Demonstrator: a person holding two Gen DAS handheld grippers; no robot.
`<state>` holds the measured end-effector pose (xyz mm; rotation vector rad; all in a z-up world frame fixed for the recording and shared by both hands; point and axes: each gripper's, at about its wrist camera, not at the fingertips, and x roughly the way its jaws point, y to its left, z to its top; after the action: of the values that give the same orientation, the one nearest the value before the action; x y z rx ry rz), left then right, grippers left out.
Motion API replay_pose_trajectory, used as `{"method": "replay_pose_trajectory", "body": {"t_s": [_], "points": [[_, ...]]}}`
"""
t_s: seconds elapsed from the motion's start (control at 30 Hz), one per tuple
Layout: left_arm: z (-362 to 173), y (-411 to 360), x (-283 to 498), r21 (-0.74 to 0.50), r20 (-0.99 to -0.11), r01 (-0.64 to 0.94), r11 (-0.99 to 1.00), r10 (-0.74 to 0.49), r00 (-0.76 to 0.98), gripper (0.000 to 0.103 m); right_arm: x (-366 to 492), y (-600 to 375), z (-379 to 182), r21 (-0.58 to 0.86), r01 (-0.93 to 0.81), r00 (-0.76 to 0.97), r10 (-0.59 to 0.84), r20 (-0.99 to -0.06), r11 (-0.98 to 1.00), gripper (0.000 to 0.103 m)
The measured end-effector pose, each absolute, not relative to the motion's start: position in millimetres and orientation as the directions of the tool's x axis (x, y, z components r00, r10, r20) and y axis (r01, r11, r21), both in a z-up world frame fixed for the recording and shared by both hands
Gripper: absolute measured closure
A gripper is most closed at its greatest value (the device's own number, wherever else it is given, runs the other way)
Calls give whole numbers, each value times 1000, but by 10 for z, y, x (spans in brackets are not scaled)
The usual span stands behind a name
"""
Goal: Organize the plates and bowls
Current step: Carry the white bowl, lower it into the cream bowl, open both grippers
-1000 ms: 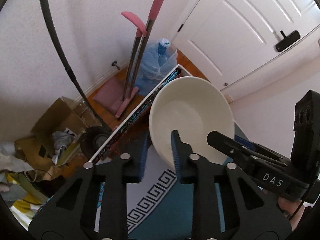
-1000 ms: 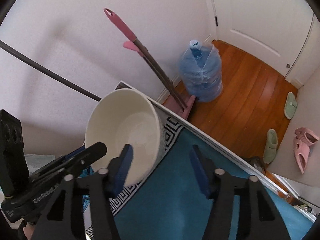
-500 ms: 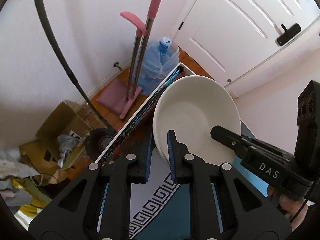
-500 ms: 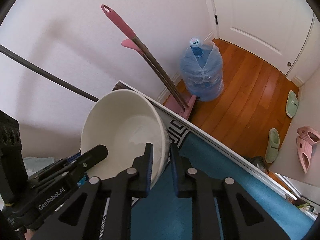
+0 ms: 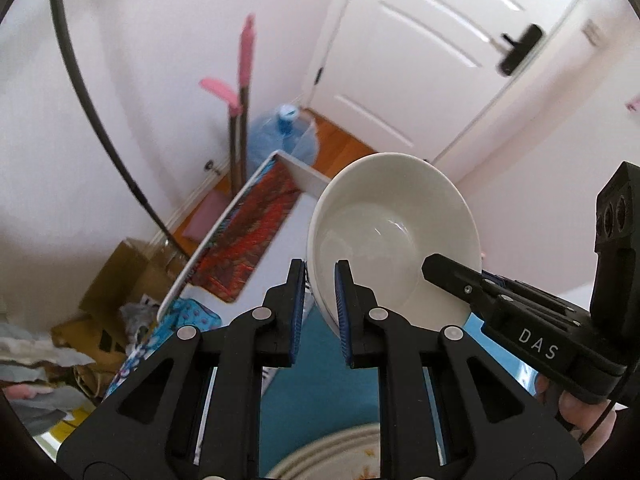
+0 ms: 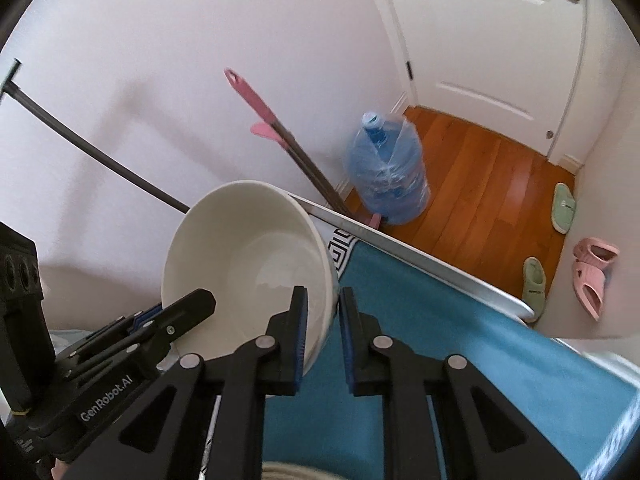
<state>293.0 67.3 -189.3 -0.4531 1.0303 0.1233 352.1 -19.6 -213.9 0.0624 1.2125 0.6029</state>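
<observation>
A large cream bowl is held in the air between both grippers, tilted, above the teal cloth. My left gripper is shut on the bowl's left rim. My right gripper is shut on the bowl's right rim; the bowl fills the left middle of the right wrist view. Each gripper shows in the other's view: the right one and the left one. The rim of a cream plate lies directly below on the cloth, also showing in the right wrist view.
The table's white edge runs diagonally, with a red patterned mat at the far end. Beyond it stand a blue water jug, a pink-handled mop and a white door. Slippers lie on the wood floor. Cardboard clutter sits low left.
Both grippers closed on the bowl's rim, the right from wide open. The bowl has since been lifted and moved back over the teal cloth, bringing a plate into view below.
</observation>
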Motion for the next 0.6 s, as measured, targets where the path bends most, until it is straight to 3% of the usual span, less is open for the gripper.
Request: {"method": "replay_pose_trajectory", "body": {"t_s": [0.3, 0.6], "points": [[-1225, -119, 2347, -308, -792, -121, 944, -184, 582, 90, 2697, -986, -1408, 347, -309, 393, 451, -801, 885, 88], [-1001, -1125, 1799, -342, -769, 108, 933, -344, 538, 90, 1656, -1984, -1035, 325, -104, 526, 329, -784, 940, 88]]}}
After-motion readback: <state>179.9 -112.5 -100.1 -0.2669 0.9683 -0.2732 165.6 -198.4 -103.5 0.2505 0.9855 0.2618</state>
